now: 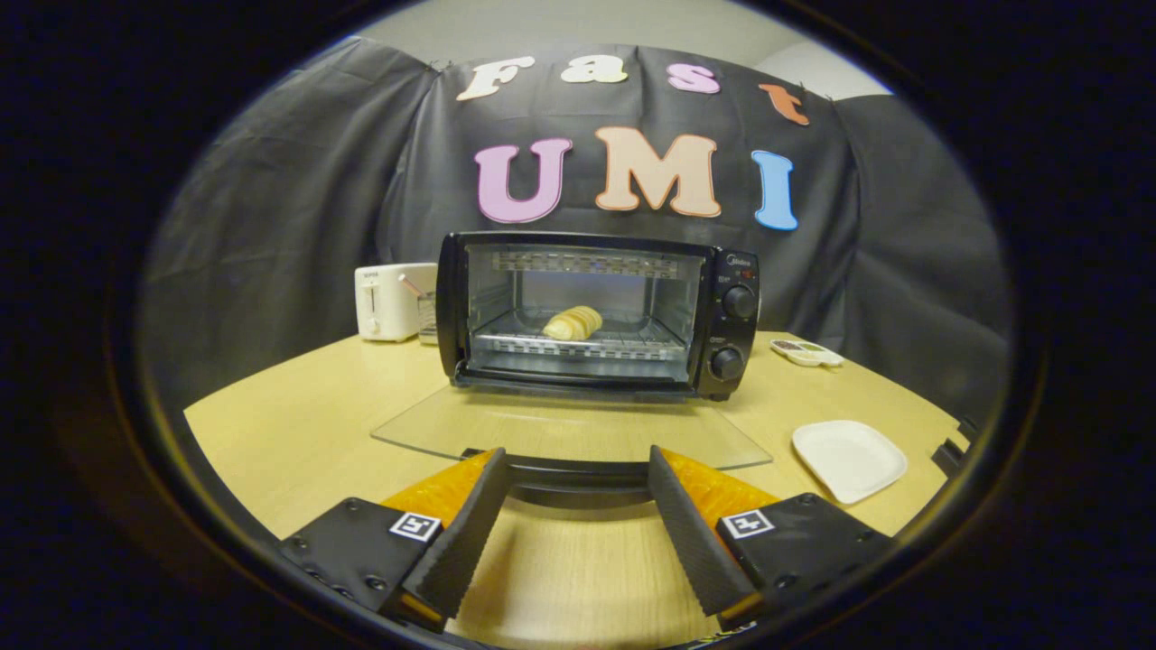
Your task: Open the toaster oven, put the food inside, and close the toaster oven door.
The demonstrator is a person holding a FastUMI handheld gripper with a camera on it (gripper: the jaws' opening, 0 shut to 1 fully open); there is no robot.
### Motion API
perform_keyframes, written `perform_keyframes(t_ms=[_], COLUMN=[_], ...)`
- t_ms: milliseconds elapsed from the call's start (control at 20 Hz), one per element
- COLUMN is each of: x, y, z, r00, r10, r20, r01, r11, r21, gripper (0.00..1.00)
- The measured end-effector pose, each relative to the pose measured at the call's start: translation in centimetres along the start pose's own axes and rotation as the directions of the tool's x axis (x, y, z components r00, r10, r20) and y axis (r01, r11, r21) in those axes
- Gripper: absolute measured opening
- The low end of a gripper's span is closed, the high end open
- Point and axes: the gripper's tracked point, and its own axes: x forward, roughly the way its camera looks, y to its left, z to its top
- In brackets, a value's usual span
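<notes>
The toaster oven stands at the far middle of the worktop with its glass door folded down flat toward the near side. The food, a pale ridged bread roll, lies on the wire rack inside the oven cavity. Two of the three steps therefore appear complete: the door is open and the food is inside.

The gripper is spread wide and holds nothing. Its fingertips sit at the door handle, the dark bar along the near edge of the door, one at each side; contact cannot be confirmed.

Remaining step, by judgement: raise the door by its handle until it closes against the oven front.

An empty white plate lies near right. A white toaster stands just left of the oven.
</notes>
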Motion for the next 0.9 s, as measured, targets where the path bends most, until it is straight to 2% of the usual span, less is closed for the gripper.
perform_keyframes(t_ms=[300, 500, 900], x=[-0.1, 0.8, 4.4], y=[0.1, 0.0, 0.1], z=[2.5, 6.5, 13.0], r00=[0.998, 0.987, 0.97], r10=[-0.002, 0.0, 0.011], r20=[0.07, 0.162, 0.244], r01=[0.001, -0.008, -0.026], r11=[1.0, 0.999, 0.998], r21=[0.015, 0.047, 0.059], gripper=[0.97, 0.97, 0.97])
